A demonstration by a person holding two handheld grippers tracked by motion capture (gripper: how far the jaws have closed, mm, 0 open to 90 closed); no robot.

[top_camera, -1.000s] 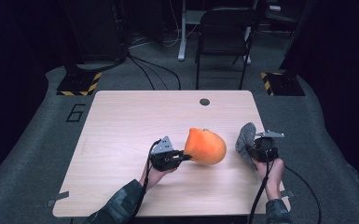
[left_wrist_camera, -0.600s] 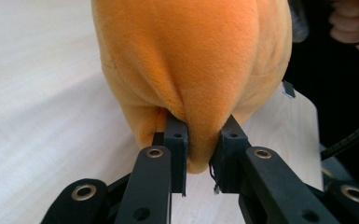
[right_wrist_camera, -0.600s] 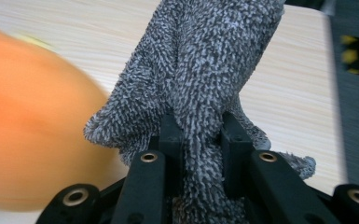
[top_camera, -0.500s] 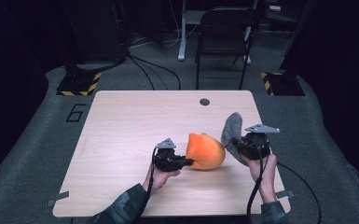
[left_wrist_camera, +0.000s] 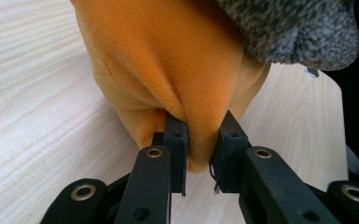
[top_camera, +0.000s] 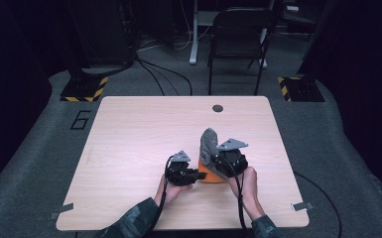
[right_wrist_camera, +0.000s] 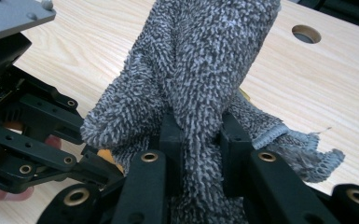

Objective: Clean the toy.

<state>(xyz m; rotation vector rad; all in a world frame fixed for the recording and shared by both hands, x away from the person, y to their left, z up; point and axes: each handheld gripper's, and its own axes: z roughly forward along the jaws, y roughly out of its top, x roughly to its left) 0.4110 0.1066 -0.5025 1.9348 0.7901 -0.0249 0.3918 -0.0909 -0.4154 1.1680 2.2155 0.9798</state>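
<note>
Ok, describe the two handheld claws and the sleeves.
Both are black. The left claw and right claw each carry a grey three-cornered plate and trail a black cable. The gripper views show flat black linkage bars with brass-coloured rivets. The left sleeve is dark camouflage.

A single mark can be read: a large dark "6" (top_camera: 81,120) on the grey floor (top_camera: 39,163), just off the table's (top_camera: 129,129) far left corner, near a yellow-and-black striped plate (top_camera: 85,88). Nothing else carries legible text.
</note>
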